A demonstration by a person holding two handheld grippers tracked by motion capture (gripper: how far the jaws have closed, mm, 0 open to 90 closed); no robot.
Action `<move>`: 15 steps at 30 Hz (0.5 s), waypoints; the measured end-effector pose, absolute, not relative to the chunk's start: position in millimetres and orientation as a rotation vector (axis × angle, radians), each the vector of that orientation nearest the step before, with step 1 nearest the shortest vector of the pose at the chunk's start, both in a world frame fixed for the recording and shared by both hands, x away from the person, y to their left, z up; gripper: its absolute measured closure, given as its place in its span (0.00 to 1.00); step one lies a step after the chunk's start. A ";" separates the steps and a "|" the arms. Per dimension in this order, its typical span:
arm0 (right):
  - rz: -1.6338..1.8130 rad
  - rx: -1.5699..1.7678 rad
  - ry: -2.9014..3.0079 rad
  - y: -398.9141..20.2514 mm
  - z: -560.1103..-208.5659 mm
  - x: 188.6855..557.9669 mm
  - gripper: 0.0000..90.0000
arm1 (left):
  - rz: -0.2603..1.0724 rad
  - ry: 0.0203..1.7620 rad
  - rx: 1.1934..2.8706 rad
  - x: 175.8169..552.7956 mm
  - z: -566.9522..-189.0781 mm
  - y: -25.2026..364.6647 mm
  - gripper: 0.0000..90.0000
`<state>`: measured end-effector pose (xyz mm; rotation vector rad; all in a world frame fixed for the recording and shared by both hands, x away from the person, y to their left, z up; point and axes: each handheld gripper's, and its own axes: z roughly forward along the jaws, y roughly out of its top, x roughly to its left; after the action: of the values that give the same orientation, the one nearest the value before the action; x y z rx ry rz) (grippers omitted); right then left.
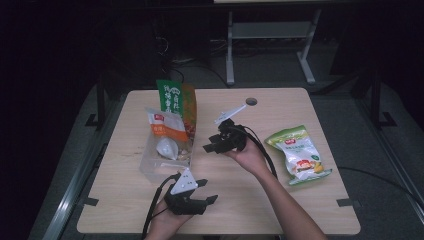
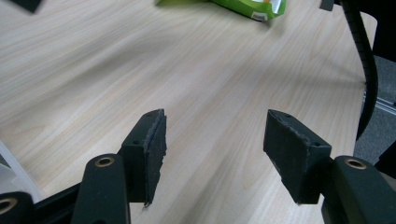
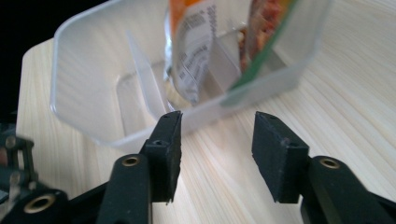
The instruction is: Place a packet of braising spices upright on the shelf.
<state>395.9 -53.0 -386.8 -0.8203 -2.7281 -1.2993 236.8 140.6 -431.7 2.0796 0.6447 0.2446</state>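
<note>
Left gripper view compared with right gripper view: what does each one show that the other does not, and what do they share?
The left gripper view alone has the green snack bag at its top edge. The right gripper view alone has the clear plastic bin holding upright packets. Both share the light wooden table and a pair of open black jaws with nothing between them.

Wood table, dim room. Clear bin at 9 o'clock of table centre, divided inside; holds an orange-white pouch and a taller green-orange bag standing behind it at 12. Something white in the bin's front part, can't tell what. Green snack bag flat on the table at 3 o'clock, well apart from the bin. Grommet hole near the far edge. Grey desk legs beyond.
</note>
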 end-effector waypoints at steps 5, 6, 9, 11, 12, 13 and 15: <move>-1.300 -0.844 -2.736 -76.3 -385.3 392.6 0.51 | 0.256 0.647 2.087 239.5 -431.5 141.2 0.40; -1.303 -0.855 -2.732 -80.8 -384.7 391.9 0.51 | 0.259 0.643 2.094 240.5 -431.2 141.9 0.39; -1.311 -0.872 -2.723 -93.4 -383.2 390.1 0.47 | 0.260 0.654 2.078 241.5 -431.2 141.6 0.38; -1.294 -0.898 -2.734 -101.5 -382.1 388.6 0.43 | 0.268 0.651 2.080 242.2 -431.4 141.4 0.38; -1.290 -0.898 -2.736 -104.2 -381.9 388.4 0.43 | 0.269 0.651 2.081 242.7 -431.6 141.4 0.38; -1.284 -0.906 -2.741 -107.7 -381.2 387.6 0.42 | 0.268 0.651 2.081 243.2 -431.8 141.4 0.38; -1.278 -0.907 -2.752 -114.8 -380.4 386.4 0.41 | 0.281 0.641 2.086 245.1 -432.3 142.0 0.38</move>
<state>386.4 -114.8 -380.4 -0.9066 -2.7518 -1.2778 245.1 142.0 -432.3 2.0859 0.6410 0.2811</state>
